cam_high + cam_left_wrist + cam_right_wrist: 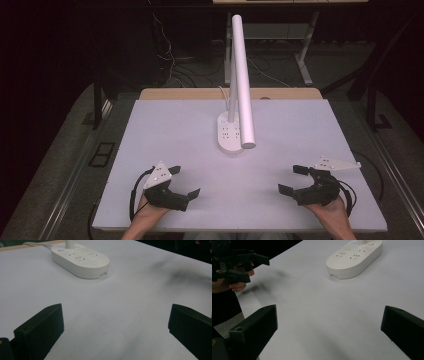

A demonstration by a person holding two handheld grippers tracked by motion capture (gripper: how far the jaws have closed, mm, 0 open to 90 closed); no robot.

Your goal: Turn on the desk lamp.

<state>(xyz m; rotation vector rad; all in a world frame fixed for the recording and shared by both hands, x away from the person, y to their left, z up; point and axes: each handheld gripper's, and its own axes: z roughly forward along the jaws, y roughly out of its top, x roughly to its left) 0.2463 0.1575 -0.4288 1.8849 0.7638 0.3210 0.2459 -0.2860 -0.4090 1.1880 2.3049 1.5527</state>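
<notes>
I have both grippers low over the near part of the tabletop (165,130), one toward each near corner. The left gripper (184,181) sits close to the near left corner, held in the left hand (149,210) that comes in over the near edge; its two black jaws are spread wide apart with only bare white surface between them, and it has hold of nothing. In the left gripper view, the left gripper (115,322) looks across the sheet with a broad gap between its jaws.

The right gripper (293,179) is near the near right corner, carried by the right hand (330,212). Its jaws are as wide apart as the left one's, pointing inward toward the middle of the tabletop, and nothing is between them either. In the right gripper view, the right gripper (329,322) faces the same open white surface.

The power strip (229,134) lies flat, a little toward the far edge from the centre and roughly midway between the left and right edges, well apart from both grippers. A white lamp (241,75) rises from its far end and leans over it. Its cord (224,95) runs off over the far edge.
</notes>
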